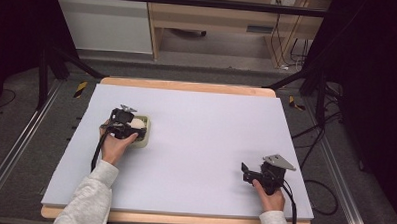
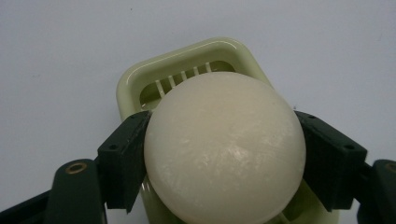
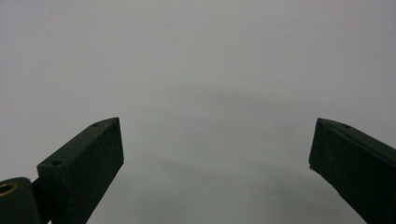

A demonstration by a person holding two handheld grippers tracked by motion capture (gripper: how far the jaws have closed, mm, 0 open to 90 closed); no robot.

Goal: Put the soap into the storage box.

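Observation:
A round cream-white soap bar [image 2: 224, 149] is clamped between the two black jaws of my left gripper [image 2: 224, 158], directly over a pale green slotted soap dish [image 2: 187, 60]. From above, the left gripper [image 1: 128, 127] sits at the dish [image 1: 146, 136] on the left half of the table, with the soap [image 1: 137, 123] a pale patch beside it. Whether the soap rests in the dish or hangs just above it I cannot tell. My right gripper [image 1: 245, 172] stays near the table's front right; its jaws [image 3: 215, 158] stand wide apart with nothing between them, only the grey mat.
A light grey mat [image 1: 211, 127] covers the wooden table. Black frame poles and cables stand around the table, and a wooden shelf stands beyond the far edge. The person's grey sleeves come in at the front edge.

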